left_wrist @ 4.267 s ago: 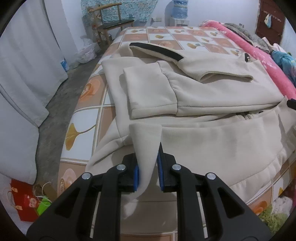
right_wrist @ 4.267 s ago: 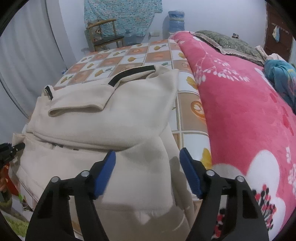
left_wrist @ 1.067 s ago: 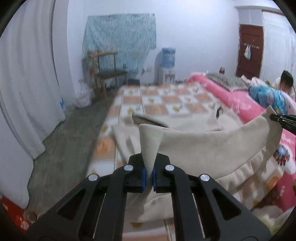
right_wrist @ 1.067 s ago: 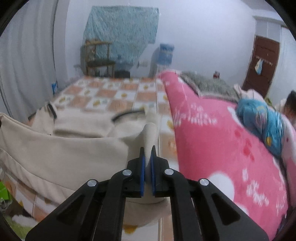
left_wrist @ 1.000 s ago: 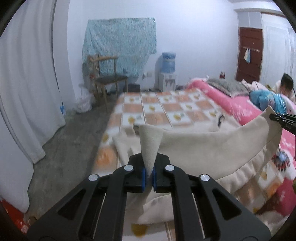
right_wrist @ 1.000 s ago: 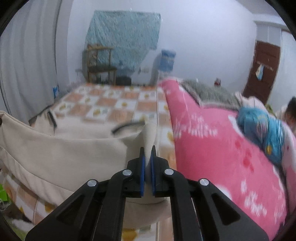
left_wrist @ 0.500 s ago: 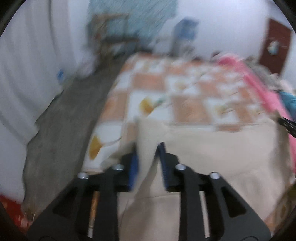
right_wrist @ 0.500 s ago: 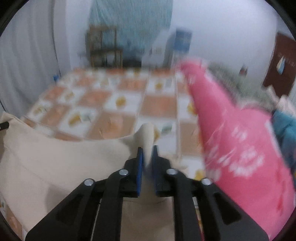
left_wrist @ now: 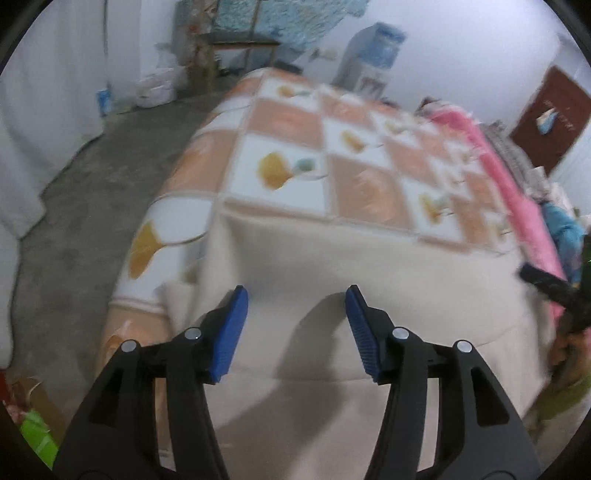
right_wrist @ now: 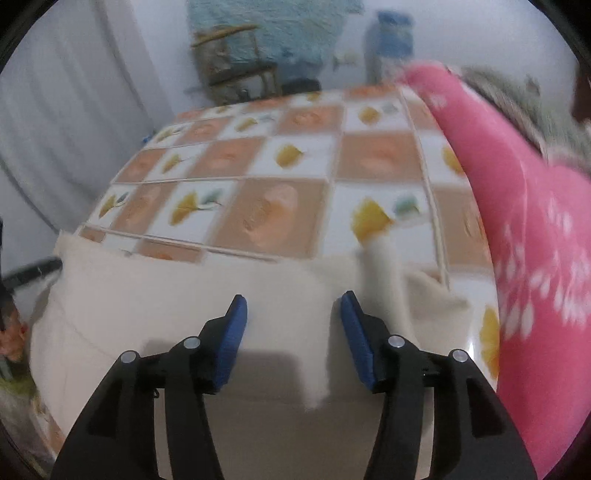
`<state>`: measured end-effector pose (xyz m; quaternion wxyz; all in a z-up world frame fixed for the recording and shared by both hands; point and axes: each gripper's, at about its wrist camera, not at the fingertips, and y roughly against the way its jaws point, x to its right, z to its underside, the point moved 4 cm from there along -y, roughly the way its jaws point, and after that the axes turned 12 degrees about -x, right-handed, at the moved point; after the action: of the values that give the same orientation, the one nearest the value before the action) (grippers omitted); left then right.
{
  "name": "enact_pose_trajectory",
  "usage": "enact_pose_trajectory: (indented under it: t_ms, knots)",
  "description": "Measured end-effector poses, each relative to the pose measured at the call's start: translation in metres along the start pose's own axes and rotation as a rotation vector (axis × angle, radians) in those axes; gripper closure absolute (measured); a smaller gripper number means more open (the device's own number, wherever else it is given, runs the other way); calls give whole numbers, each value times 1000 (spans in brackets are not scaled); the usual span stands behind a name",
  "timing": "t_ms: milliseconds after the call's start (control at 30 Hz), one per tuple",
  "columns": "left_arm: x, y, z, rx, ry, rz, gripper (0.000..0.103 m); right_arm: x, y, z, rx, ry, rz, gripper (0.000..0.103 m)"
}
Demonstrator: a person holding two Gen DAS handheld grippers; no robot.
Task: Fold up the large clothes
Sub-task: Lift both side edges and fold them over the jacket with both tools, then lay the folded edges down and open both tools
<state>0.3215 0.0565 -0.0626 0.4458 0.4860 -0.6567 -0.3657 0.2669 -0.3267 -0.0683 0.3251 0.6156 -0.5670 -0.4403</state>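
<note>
Left wrist view shows the left tool with its two blue-padded fingers spread apart; its jaws have just been opening, and nothing is pinched between them, only the cream garment lying below the gap. That one garment is spread flat over the near end of the bed, whose cover is a checked pattern of orange and white squares with yellow leaf prints. One folded edge of the cloth runs across the bed from left to right, just beyond the fingertips. At the right edge the tip of the other black tool shows, blurred, above the far side of the cloth. Beyond the bed stand one wooden chair and one water dispenser against the wall, with one blue patterned cloth hung behind them, and one pink blanket lies along the right side of the bed. Right wrist view shows the right tool, its two blue pads likewise spread; its jaws too have just been opening, and they hold nothing. The garment lies beneath and to the left, and one raised corner of it stands just right of the right-hand finger, free of it. The pink blanket fills the right side.
</note>
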Motion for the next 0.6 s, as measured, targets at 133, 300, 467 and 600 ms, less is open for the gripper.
enact_pose_trajectory:
  t_ms: [133,300,467,600]
  knots:
    - [-22,26,12,45,64,-53,50,45,40,25,30,-143,246,53]
    - [15,75,48,131,-109,52,39,31,102,75,131,-123,178,52]
    - [56,50,114,26,-288,-45,27,-10,89,135,71,-12,130,42]
    - [51,32,137,-8,-274,-153,27,1,66,165,-13,-89,229,41]
